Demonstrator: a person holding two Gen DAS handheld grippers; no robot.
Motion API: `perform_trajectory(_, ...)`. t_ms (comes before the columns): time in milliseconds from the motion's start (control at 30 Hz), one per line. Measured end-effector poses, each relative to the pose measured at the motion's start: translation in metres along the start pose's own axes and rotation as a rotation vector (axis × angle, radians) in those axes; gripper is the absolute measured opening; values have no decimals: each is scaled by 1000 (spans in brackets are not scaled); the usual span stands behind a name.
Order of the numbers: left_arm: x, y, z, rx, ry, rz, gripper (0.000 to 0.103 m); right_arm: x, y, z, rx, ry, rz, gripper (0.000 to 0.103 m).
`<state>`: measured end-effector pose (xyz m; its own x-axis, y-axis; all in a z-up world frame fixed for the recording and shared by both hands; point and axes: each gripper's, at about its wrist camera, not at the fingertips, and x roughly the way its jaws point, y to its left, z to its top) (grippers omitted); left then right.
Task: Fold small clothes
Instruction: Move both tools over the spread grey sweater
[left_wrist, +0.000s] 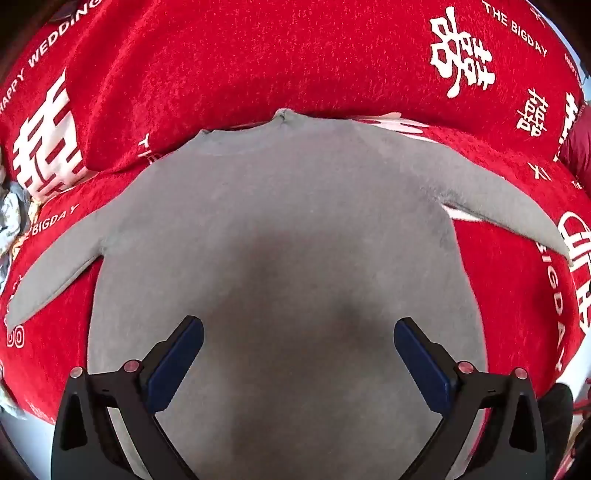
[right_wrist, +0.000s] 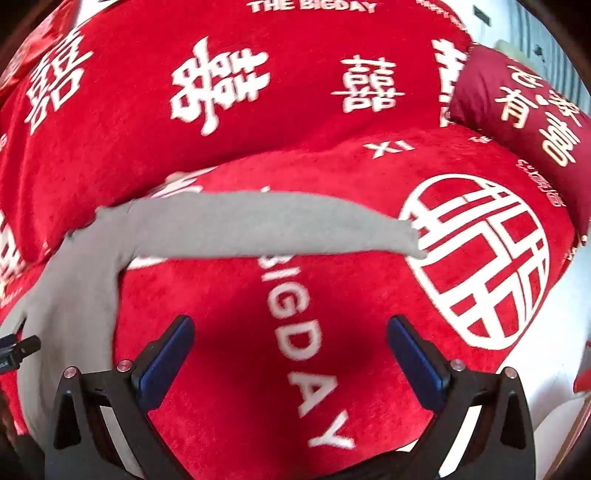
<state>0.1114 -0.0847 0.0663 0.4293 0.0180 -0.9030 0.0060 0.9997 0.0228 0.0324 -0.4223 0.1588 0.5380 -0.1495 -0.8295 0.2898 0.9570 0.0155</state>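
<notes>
Lying flat on the fuzzy red blanket w/ white wedding lettering (left_wrist: 221, 74): small grey long-sleeve knit top (left_wrist: 288, 229), neck away, both sleeves spread out, nothing folded yet by the look of it. Hovering over torso near hem: left gripper (left_wrist: 298, 341), fingers wide apart, empty. Hanging over bare blanket beside the top: right gripper (right_wrist: 290, 338), also gaping, empty. Probably going for the right sleeve (right_wrist: 277, 229) first: pinching near cuff (right_wrist: 410, 240), lifting low, laying across chest, pinning torso w/ left to avoid dragging.
</notes>
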Motion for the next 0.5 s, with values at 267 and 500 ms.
perform_trajectory(267, 13, -27, 23, 19, 8, 17, 103, 13, -2, 4, -81, -21, 72, 103)
perform_trajectory(500, 29, -49, 47, 43, 1, 20, 103, 36, -21, 21, -81, 9, -21, 103)
